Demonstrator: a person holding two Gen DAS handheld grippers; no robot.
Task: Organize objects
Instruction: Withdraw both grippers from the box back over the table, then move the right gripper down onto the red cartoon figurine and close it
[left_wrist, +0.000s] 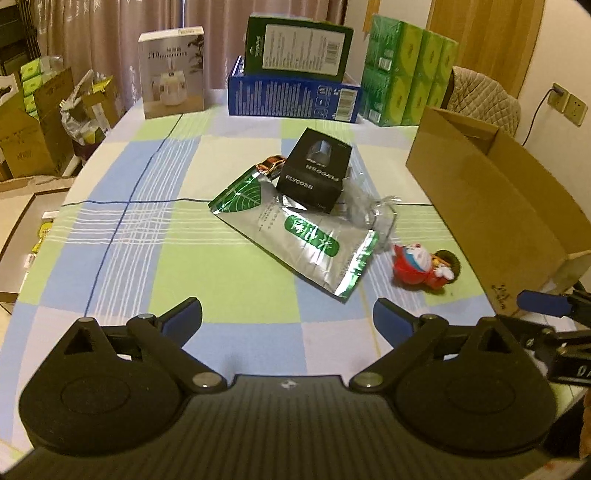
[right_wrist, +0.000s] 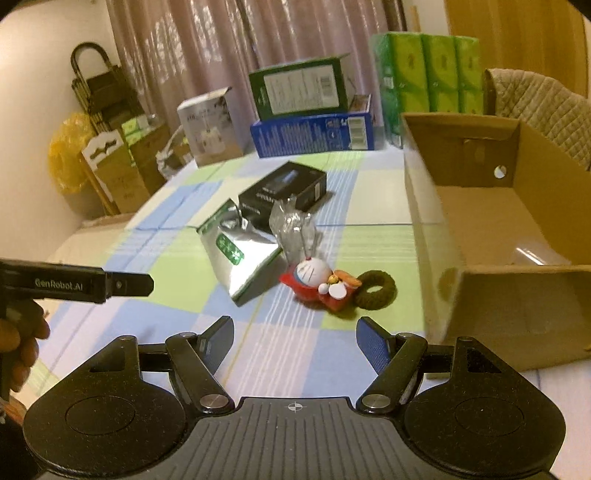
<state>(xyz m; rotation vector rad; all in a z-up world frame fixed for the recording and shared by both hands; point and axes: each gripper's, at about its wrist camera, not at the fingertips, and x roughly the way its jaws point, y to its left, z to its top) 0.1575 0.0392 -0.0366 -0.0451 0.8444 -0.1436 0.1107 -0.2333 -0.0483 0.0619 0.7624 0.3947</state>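
Red toy (right_wrist: 320, 284), foil pouch (right_wrist: 243, 254), cardboard box (right_wrist: 491, 295)

Left hand-held gripper (left_wrist: 287, 317): matte black body, ribbed centre plate with a small crosshair mark, two round housings either side. Silver pivot screws on the black link arms, and blue pads lining the fingers (left_wrist: 184, 318). Right hand-held gripper (right_wrist: 295, 338): same black build, same ribbed plate and crosshair, blue textured fingers (right_wrist: 373, 343), silver screws. In the right view, the other unit's black side bar reads "GenRobot.AI" in pale lettering.
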